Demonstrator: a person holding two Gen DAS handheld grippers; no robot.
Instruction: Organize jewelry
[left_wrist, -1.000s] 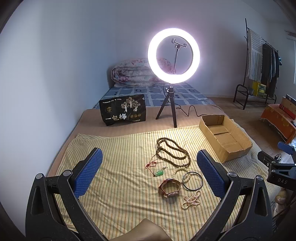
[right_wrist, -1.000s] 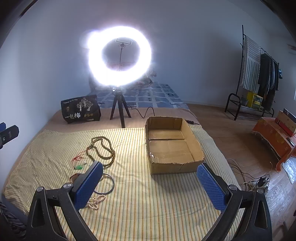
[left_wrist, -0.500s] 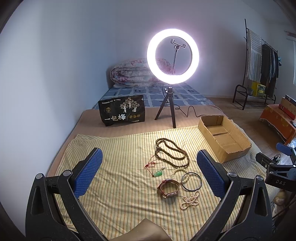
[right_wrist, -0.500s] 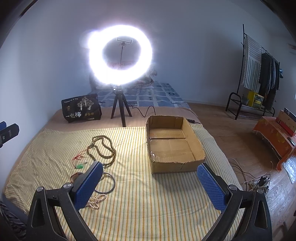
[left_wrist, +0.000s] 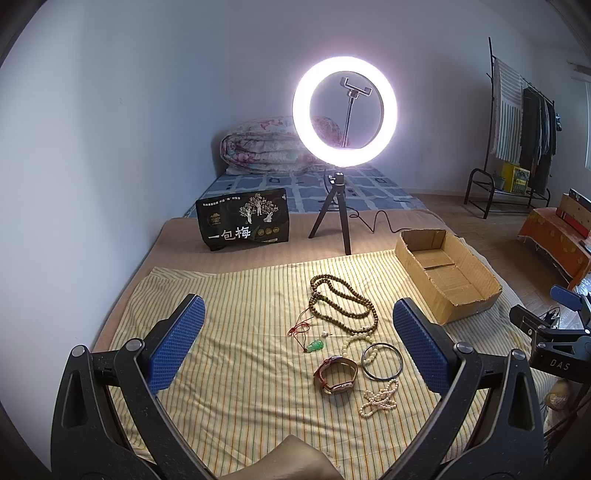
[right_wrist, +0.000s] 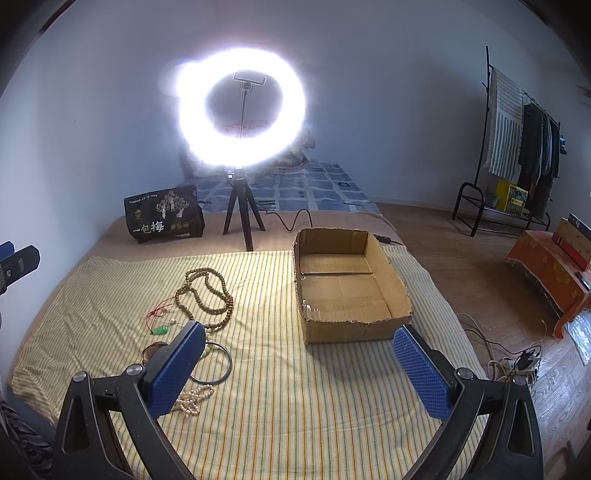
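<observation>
Jewelry lies on a yellow striped cloth: a brown bead necklace, a green pendant on a red cord, a brown-strap watch, a dark bangle and a pearl strand. An empty cardboard box stands to the right; it also shows in the right wrist view. My left gripper is open and empty, above the cloth near the jewelry. My right gripper is open and empty, in front of the box; its left finger hides part of the watch.
A lit ring light on a tripod stands behind the cloth, its cable trailing right. A black printed bag stands to its left. A clothes rack and an orange-covered bench stand at right. A power strip lies on the floor.
Both views shifted very slightly; the jewelry and box lie as before. Both grippers stay open and empty.
</observation>
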